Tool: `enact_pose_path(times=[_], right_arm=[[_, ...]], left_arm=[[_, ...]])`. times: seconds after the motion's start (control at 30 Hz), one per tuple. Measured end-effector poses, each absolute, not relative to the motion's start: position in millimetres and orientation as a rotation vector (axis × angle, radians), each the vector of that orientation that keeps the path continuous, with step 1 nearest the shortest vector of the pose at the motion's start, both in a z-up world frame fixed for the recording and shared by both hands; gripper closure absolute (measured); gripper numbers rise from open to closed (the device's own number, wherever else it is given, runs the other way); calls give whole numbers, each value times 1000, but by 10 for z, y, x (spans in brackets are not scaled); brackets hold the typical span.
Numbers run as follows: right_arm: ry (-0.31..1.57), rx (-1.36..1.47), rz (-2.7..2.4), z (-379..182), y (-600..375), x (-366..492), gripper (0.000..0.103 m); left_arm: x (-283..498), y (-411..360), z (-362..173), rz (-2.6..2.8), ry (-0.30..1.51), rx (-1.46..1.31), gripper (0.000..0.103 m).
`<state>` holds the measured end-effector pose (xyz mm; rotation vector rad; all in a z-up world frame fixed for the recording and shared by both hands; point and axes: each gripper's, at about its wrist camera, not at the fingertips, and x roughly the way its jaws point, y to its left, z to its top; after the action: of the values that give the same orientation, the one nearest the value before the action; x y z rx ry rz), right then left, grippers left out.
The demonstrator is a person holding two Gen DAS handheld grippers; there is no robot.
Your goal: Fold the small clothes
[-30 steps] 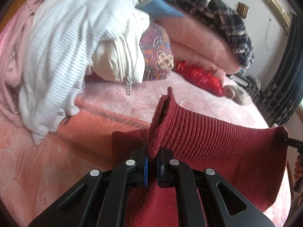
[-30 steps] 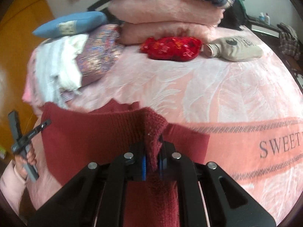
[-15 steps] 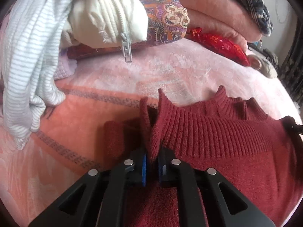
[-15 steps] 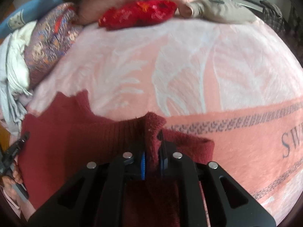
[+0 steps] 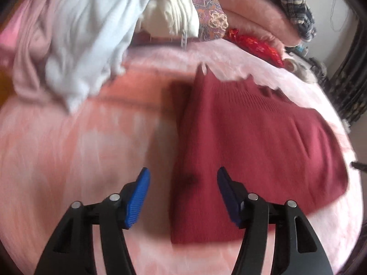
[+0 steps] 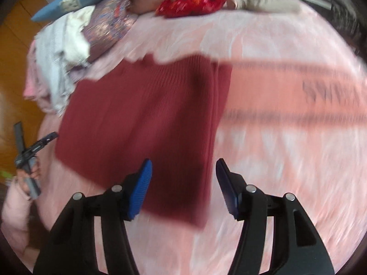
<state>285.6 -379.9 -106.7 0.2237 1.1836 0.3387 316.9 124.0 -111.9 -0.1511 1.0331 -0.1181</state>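
A dark red knitted sweater (image 5: pixel 247 142) lies folded flat on the pink bed cover; it also shows in the right wrist view (image 6: pixel 146 119). My left gripper (image 5: pixel 183 192) is open and empty above the sweater's near left edge. My right gripper (image 6: pixel 183 185) is open and empty above the sweater's near right edge. The left gripper also shows at the left edge of the right wrist view (image 6: pixel 34 146), held by a hand. Both views are motion-blurred.
A heap of white and pale clothes (image 5: pixel 91 34) lies at the left of the bed, also in the right wrist view (image 6: pixel 57 52). Pillows, folded pink blankets (image 5: pixel 259 23) and a red pouch (image 6: pixel 190 4) lie at the head. The cover has a salmon band with lettering (image 6: pixel 298 91).
Both grippers have let go of the sweater and opened. They have pulled back and up, and the sweater now lies folded flat on the bed.
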Motion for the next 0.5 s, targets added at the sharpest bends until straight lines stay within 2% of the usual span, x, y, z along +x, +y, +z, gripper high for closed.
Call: enact_pose_path(times=[0.43,0.5], right_arm=[[1223,256,369,-1390,-3846,2655,44],[1234,280,400,-1432,-3837,2656,48]], left_arm=[[2996,1043,-1433,-178,1086,-181,37],[2994,1060,-1469,-177,1092,-202,38]])
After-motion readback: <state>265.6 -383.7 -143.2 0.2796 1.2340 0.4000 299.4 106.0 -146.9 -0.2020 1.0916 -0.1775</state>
